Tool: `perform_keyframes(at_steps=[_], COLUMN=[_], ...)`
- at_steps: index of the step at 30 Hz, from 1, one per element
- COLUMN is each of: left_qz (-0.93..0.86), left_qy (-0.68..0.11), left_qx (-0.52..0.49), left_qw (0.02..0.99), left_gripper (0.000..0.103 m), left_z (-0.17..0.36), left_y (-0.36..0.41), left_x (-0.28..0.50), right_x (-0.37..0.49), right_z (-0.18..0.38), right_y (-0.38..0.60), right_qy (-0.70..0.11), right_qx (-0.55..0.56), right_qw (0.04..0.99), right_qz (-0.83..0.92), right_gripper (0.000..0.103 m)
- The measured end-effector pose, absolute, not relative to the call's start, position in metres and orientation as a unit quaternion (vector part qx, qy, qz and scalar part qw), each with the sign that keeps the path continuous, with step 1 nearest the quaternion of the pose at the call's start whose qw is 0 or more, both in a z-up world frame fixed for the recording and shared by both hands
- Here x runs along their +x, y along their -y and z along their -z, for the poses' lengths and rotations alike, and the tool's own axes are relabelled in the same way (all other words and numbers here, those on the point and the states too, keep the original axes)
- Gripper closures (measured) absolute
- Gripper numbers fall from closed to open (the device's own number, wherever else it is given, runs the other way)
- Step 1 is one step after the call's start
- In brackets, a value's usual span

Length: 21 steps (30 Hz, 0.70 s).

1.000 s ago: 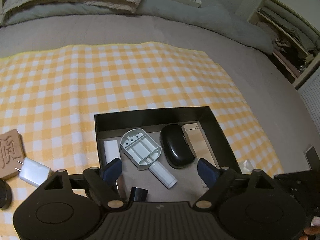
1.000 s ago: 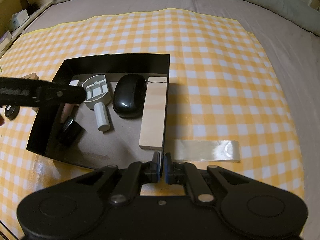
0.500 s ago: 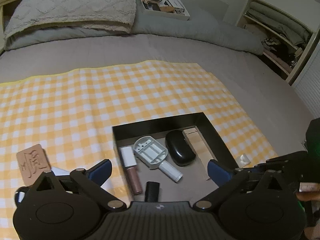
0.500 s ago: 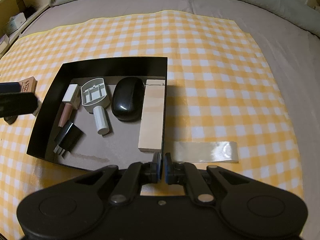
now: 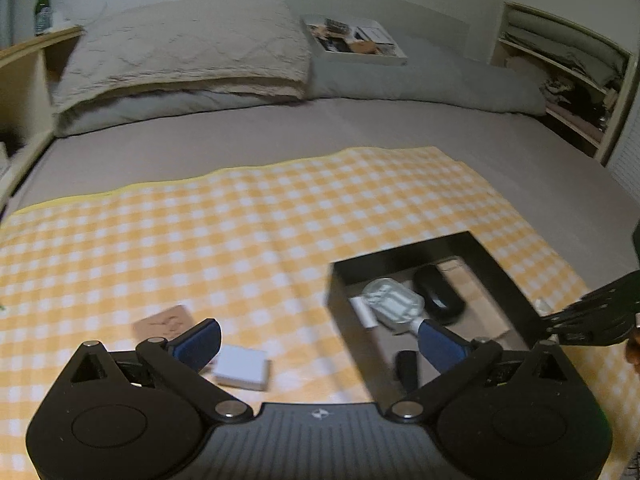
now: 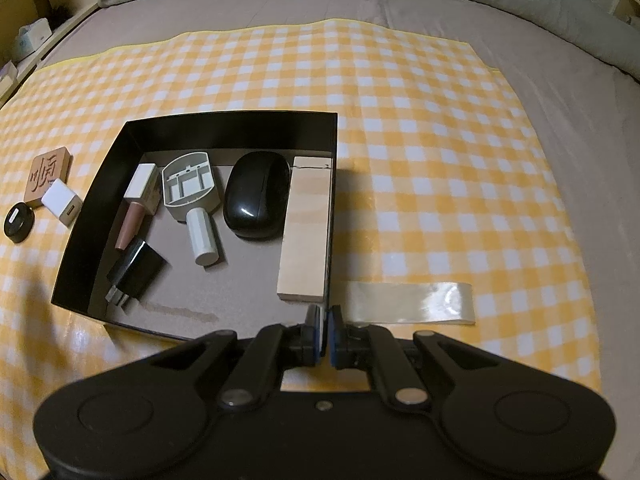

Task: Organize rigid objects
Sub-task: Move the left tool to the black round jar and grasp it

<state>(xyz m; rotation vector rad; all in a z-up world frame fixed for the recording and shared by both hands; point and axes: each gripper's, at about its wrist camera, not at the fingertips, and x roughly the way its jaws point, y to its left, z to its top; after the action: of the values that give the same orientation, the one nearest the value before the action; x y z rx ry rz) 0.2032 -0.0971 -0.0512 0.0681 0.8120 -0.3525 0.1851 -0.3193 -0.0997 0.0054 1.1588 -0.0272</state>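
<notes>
**Left claw wide and empty, right claw pinching the box wall**

Left gripper (image 5: pixel 318 342) hangs above the cloth with its blue pads far apart, nothing between them; its jaws have just been opening. Right gripper (image 6: pixel 325 326) has its pads together on the near right corner of the black box (image 6: pixel 236 126), at 6 o'clock of its view.

A bed with a grey sheet (image 5: pixel 280 136) fills the room's middle, a quilted beige pillow (image 5: pixel 180 56) at 11 o'clock in the left view, wooden shelving (image 5: pixel 560 76) at 2 o'clock. A yellow-and-white checked cloth (image 6: pixel 400 120) covers the sheet.

The box sits on the cloth and holds a pale wooden block (image 6: pixel 306 232) along its right wall, a black mouse (image 6: pixel 256 194), a grey plastic scoop-shaped part (image 6: pixel 190 186), a white cylinder (image 6: pixel 204 236), a pink tube with a white cap (image 6: pixel 136 204) and a black charger (image 6: pixel 136 274). A clear strip of tape (image 6: pixel 408 308) lies on the cloth just right of the box.

At 9 o'clock, outside the box, lie a wooden tile (image 6: pixel 50 174) carved with a Chinese character, a white charger (image 6: pixel 62 202) touching it, and a small black round lid (image 6: pixel 18 222).

A green bottle (image 5: pixel 42 8) stands on the far left shelf; its label is unreadable.
</notes>
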Motion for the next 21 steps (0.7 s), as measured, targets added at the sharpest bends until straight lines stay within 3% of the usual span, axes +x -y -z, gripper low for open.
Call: perform_keyframes(at_steps=[11,21], left_qz=[0.097,0.06], left_qy=[-0.407,-0.478], left_qx=[0.028,0.004], left_qw=[0.908,0.876], left_gripper=[0.0,0.001], left_z=[0.067,0.098], left_y=[0.028,-0.011], left_x=[0.216,0.237], right_x=[0.185,0.186], right_z=[0.099,0.1], right_y=[0.318,0.32], right_qy=[-0.548,-0.549], right_qx=[0.001,-0.002], right_qw=[0.837,0.836], right_qz=[0.015,0.015], right_gripper=[0.098,0.098])
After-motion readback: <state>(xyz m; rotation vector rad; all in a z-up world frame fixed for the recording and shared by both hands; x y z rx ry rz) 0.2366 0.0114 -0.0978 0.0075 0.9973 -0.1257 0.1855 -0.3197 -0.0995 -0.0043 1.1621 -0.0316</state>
